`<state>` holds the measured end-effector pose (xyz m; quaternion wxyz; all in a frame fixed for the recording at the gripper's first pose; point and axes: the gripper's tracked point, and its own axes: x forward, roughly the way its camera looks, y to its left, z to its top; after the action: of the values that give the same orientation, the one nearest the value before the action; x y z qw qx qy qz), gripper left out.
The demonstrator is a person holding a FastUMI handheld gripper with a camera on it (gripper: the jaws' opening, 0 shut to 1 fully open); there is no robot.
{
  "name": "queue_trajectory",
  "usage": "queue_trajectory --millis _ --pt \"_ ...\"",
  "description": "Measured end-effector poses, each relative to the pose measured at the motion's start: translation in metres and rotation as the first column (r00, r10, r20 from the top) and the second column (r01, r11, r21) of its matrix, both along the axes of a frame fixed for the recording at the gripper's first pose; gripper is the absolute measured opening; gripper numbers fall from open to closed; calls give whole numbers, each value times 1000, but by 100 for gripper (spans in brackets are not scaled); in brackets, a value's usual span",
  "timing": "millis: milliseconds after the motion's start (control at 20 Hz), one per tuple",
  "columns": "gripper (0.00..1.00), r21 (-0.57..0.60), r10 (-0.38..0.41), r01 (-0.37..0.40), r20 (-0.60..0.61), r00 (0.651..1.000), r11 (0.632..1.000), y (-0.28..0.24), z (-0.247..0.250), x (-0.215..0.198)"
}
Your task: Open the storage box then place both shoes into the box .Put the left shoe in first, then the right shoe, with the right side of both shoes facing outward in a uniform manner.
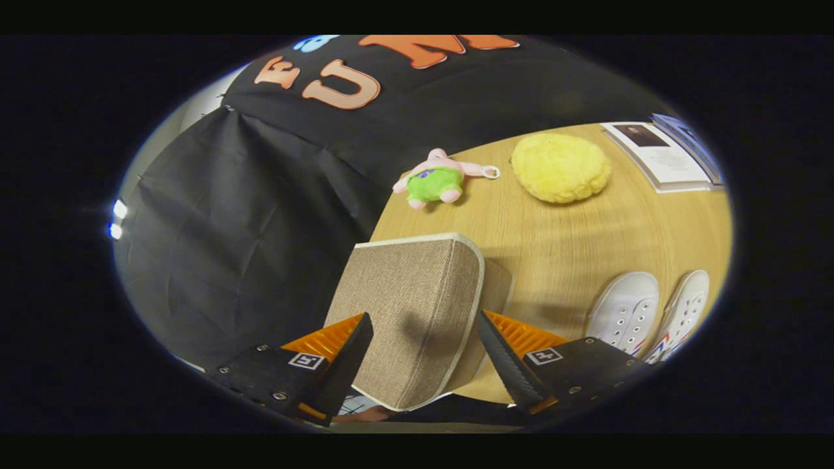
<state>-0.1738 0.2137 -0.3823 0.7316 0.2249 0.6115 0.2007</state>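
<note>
Tongs (423, 348): apart, flanking the storage box lid without clear contact
Storage box (417, 312): at the counter's (573, 241) near-left edge
Shoes (648, 312): paired by the right edge

The hand-held gripper (423, 339) pointed forward and tilted downward, its two fingers (345, 358) spread wide apart, neither pressing on what lay between them.
</note>
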Motion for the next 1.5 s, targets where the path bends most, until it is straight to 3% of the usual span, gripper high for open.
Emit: queue_trajectory --millis 250,500,750,900,1100,1250,1500 --pt "96 78 -74 88 -169 983 993 13 -20 -20" --pt "96 151 -79 119 -250 965 981 24 -31 -39" --pt "96 227 -123 179 -243 962 957 22 -19 -28" --pt "89 246 -158 224 -260 953 943 14 -12 -20" --pt "71 297 -194 259 -231 953 919 10 1 -8" --pt "40 277 -190 248 -219 957 928 12 2 -11" --pt "21 285 -188 236 -185 965 929 21 9 -7"
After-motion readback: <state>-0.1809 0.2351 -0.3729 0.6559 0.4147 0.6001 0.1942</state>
